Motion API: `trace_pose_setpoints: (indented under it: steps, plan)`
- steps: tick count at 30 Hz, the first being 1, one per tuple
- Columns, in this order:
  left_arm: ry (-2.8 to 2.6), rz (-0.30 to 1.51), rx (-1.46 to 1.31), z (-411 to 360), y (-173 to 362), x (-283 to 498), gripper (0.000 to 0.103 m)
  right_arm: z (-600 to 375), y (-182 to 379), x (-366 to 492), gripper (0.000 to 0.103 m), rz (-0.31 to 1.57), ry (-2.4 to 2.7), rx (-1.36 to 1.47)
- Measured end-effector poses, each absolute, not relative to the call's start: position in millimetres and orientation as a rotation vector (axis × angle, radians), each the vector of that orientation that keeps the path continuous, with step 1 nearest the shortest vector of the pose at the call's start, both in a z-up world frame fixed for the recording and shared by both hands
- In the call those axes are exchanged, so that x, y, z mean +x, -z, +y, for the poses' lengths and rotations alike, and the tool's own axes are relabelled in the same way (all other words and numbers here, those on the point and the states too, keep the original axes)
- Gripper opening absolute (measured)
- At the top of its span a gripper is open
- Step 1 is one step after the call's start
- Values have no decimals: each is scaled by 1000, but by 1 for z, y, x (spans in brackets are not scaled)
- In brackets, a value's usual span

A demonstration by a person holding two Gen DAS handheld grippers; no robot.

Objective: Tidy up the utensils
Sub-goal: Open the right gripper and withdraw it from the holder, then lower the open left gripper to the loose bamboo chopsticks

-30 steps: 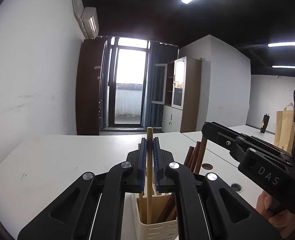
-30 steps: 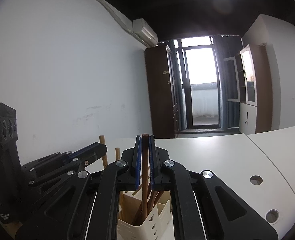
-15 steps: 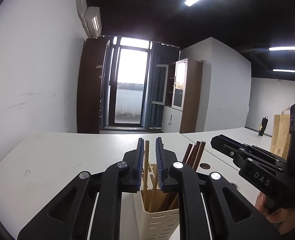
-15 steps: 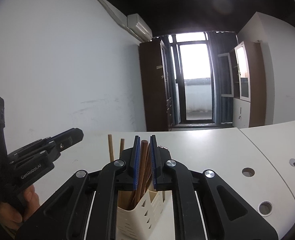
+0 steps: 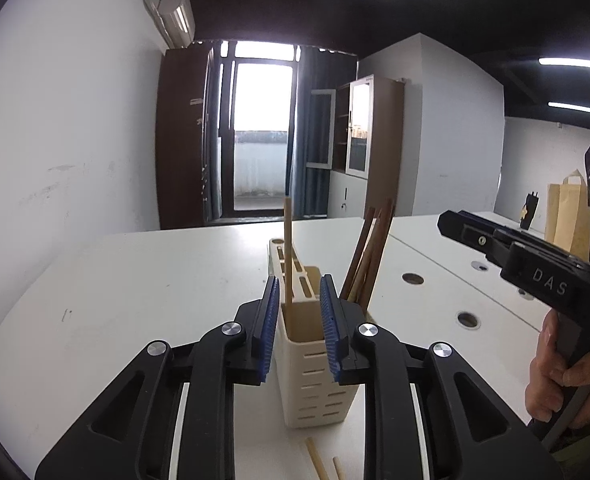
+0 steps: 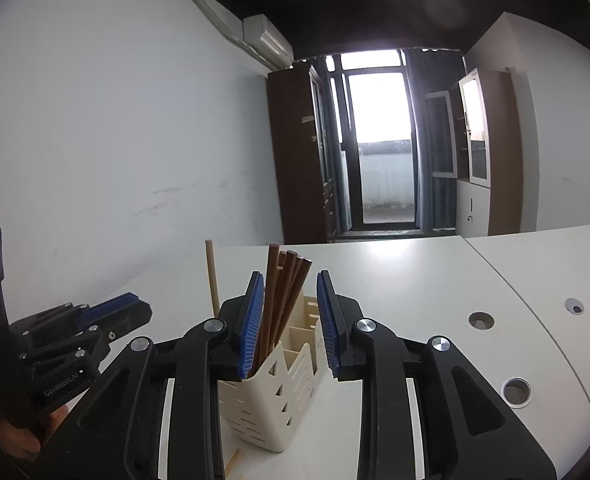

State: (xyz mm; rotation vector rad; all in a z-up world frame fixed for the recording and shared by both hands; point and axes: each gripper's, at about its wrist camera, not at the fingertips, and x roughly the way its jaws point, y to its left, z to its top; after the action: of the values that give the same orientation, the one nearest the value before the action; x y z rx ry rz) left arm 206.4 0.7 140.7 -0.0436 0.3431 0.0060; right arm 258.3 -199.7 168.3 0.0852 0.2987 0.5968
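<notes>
A cream slotted utensil holder (image 5: 315, 376) stands on the white table (image 5: 135, 288); it also shows in the right wrist view (image 6: 271, 400). A light wooden chopstick (image 5: 289, 256) stands in its left compartment, also seen in the right wrist view (image 6: 213, 276). Several dark brown chopsticks (image 5: 369, 256) lean in another compartment (image 6: 285, 292). My left gripper (image 5: 299, 312) is open and empty, just in front of the holder. My right gripper (image 6: 289, 312) is open and empty, its jaws either side of the dark chopsticks without touching them.
Two loose light chopstick ends (image 5: 319, 460) lie on the table in front of the holder. Round cable holes (image 6: 481, 320) dot the table at the right. A paper bag (image 5: 567, 216) stands at the far right. A white wall runs along the left.
Both grippers opened, let go of their chopsticks into the holder and drew back from it. The light chopstick and the dark one now stand free.
</notes>
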Motion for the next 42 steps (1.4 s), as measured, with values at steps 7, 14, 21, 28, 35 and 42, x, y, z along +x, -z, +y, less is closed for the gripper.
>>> trace_pose_setpoints:
  steps: [7,14,21,28,35,42]
  plan:
    - [16,484,-67,5,-115,207,24,-197,-156,241,37,331,-594,41]
    - [35,588,-91,2,-87,204,26,-205,-125,233,39,423,-587,43]
    - [43,719,-91,-2,-54,213,26,-211,-99,238,43,509,-568,50]
    - [45,821,-75,-11,-24,221,26,-212,-77,237,48,569,-563,21]
    - [44,887,-74,-12,-1,230,26,-210,-56,238,51,622,-558,-4]
    - [41,933,-68,-15,15,240,26,-211,-51,243,52,649,-541,-4]
